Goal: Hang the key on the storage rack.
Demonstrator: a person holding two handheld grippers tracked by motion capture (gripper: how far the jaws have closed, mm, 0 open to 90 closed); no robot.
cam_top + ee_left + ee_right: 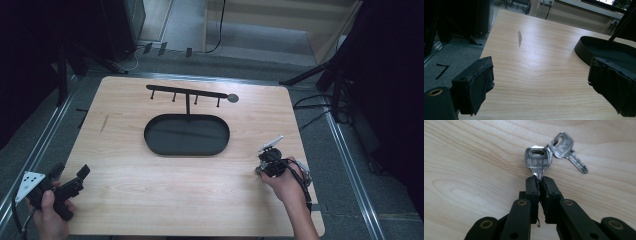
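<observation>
Two silver keys joined on a ring lie on the wooden table [474, 157]. In the right gripper view the nearer key [537, 160] has its blade pinched between the jaws of my right gripper [540, 181], which is shut on it. The second key [567, 147] rests flat just beyond, to the right. From above, my right gripper [265, 167] points down at the table's right side. At the table's front left corner my left gripper [71, 171] is open with nothing between its pads [477, 82].
A black oval tray [150, 137] sits at the table's middle, with a black hook rack [187, 92] rising on a post behind it. The tray's rim [586, 47] shows ahead of the left gripper. A dark scuff [519, 38] marks the wood.
</observation>
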